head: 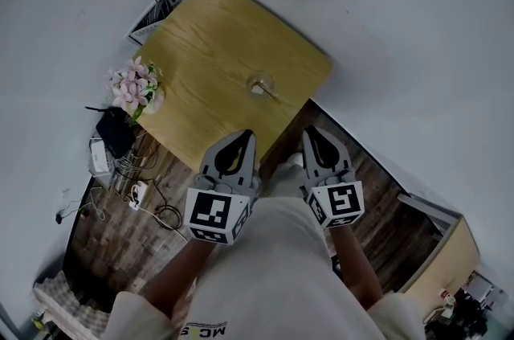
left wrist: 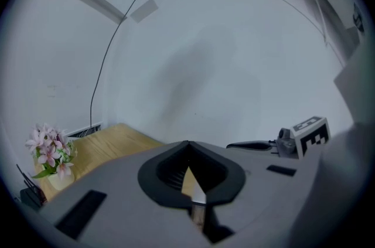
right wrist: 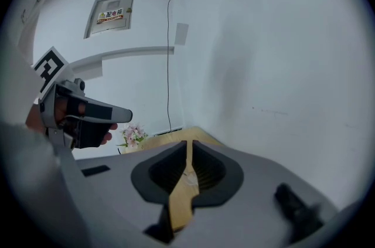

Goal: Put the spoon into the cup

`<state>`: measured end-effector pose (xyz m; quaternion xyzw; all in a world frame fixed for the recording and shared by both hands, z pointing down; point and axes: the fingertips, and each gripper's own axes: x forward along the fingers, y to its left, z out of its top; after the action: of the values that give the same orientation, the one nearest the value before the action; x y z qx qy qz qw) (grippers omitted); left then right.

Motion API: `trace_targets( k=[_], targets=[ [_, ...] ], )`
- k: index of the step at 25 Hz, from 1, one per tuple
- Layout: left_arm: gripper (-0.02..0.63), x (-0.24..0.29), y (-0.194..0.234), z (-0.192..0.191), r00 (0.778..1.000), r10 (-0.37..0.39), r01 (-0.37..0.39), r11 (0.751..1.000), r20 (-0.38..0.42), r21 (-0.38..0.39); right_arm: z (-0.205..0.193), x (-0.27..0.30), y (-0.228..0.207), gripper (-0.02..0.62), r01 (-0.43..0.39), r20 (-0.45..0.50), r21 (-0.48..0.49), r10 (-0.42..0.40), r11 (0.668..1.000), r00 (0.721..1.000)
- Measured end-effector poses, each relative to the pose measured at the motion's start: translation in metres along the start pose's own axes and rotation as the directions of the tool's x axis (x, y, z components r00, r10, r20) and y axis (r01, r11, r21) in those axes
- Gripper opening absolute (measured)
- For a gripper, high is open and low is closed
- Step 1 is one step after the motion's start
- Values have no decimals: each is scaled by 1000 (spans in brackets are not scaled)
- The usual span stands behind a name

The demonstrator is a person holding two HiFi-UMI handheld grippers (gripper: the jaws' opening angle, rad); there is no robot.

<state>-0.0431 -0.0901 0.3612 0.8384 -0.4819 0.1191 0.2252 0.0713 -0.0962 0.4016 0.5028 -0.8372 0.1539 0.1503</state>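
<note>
left gripper (head: pixel 246 136) and right gripper (head: pixel 310 133) are hovering at the table's (head: pixel 201 33) near edge, jaws closed, empty. the spoon (head: pixel 271 94) seems to be lying against the cup (head: pixel 259 81) near the right edge. it is likely light, stiff and slippery, so mid-handle is looking best for pinching.

Seen from the head view, the cup (head: pixel 259 83) on the table (head: pixel 201 41) is too small to show its contents; a thin sliver at its rim may be the spoon (head: pixel 272 94). The left tongs (head: pixel 247 136) cover part of the table's near edge. The clutter (head: pixel 112 157) below the flowers (head: pixel 132 85) is too small to identify. Each gripper view reduces the table to a strip between the jaws.
</note>
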Motion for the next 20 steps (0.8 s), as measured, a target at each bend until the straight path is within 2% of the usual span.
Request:
trace_targets(
  k=[5, 13, 20],
  targets=[
    [11, -18, -13, 11, 999, -19, 18, 1000, 40, 24, 13, -26, 9, 35, -5, 40, -44, 6, 999, 999],
    [11, -38, -26, 18, 997, -39, 34, 997, 63, 66, 27, -65, 16, 35, 1, 90, -56, 4, 998, 996],
    [11, -40, -27, 20, 997, -50, 45, 996, 65, 81, 26, -81, 11, 35, 28, 93, -60, -23, 998, 995]
  ],
)
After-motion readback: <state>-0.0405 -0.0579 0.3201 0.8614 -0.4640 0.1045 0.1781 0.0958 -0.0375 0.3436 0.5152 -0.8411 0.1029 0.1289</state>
